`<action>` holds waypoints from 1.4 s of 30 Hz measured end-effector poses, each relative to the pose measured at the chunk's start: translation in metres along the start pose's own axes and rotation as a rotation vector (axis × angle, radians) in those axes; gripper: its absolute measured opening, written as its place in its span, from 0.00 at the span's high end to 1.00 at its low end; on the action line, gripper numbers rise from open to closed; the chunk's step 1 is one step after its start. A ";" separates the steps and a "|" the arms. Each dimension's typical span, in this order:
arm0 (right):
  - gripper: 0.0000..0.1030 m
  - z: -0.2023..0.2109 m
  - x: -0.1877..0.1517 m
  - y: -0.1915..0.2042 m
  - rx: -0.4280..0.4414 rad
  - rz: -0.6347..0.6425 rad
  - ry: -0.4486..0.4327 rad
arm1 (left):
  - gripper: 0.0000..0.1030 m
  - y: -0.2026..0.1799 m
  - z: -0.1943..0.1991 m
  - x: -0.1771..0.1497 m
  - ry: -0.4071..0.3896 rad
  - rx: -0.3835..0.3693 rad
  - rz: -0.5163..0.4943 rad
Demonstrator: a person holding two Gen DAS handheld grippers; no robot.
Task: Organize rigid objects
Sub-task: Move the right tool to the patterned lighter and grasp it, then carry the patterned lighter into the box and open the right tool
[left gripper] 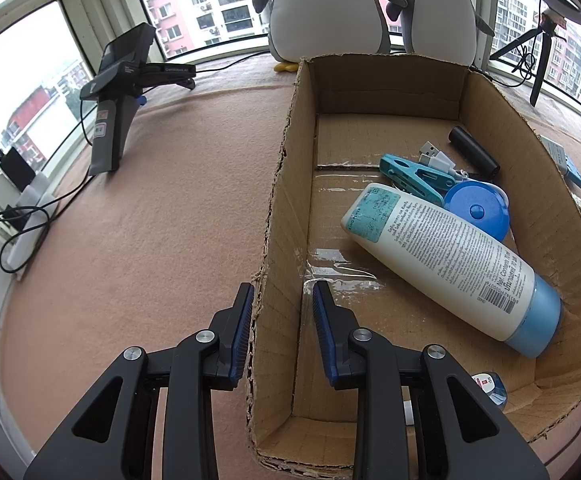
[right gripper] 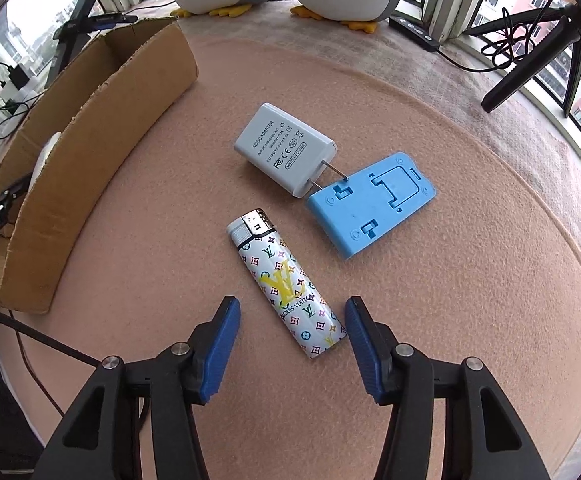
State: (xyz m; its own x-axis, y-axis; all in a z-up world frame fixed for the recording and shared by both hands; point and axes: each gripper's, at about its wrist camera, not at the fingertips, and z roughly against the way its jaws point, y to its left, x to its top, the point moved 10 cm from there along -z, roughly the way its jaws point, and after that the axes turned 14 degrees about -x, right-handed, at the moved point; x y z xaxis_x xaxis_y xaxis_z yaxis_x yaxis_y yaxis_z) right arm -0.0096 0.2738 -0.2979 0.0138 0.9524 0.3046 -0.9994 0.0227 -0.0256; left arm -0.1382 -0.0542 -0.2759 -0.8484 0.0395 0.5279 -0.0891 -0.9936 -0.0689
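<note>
My left gripper [left gripper: 280, 292] is shut astride the left wall of an open cardboard box [left gripper: 282, 200]; the wall's torn edge runs between its jaws. In the box lie a white lotion bottle [left gripper: 450, 256], a round blue case [left gripper: 478, 208], a teal clip [left gripper: 410, 176], a black cylinder [left gripper: 474, 152] and a white USB plug [left gripper: 434, 152]. My right gripper [right gripper: 290, 308] is open over a patterned lighter [right gripper: 286, 284] lying flat; the lighter's lower end sits between the fingers, close to the right pad. Beyond the lighter lie a white AC adapter [right gripper: 284, 148] and a blue plastic plate [right gripper: 374, 204].
The objects rest on a pink felt tabletop [right gripper: 470, 320]. The box [right gripper: 102, 140] stands to the left of the lighter. Two plush penguins [left gripper: 370, 8] sit at the window behind. A black tripod [right gripper: 530, 68] stands back right; a black device stand [left gripper: 122, 92] and cabled chargers [left gripper: 18, 188] are at the left.
</note>
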 end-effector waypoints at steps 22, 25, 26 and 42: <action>0.80 0.018 0.000 0.012 -0.016 -0.162 -0.048 | 0.74 0.000 0.000 0.001 -0.006 -0.009 0.013; 0.80 0.024 -0.002 0.017 -0.009 -0.192 -0.060 | 0.74 0.000 0.000 0.001 -0.006 -0.009 0.012; 0.80 0.025 -0.003 0.017 -0.009 -0.205 -0.061 | 0.74 0.000 0.000 0.001 -0.006 -0.009 0.012; 0.80 0.093 0.082 0.059 0.060 -0.217 -0.243 | 0.74 -0.001 -0.001 0.001 -0.007 -0.011 0.015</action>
State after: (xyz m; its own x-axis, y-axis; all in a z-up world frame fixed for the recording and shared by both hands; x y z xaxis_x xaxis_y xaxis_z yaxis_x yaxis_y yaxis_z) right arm -0.0705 0.3248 -0.1858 0.2262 0.8266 0.5154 -0.9741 0.1926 0.1185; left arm -0.1395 -0.0528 -0.2757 -0.8462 0.0237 0.5323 -0.0820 -0.9929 -0.0862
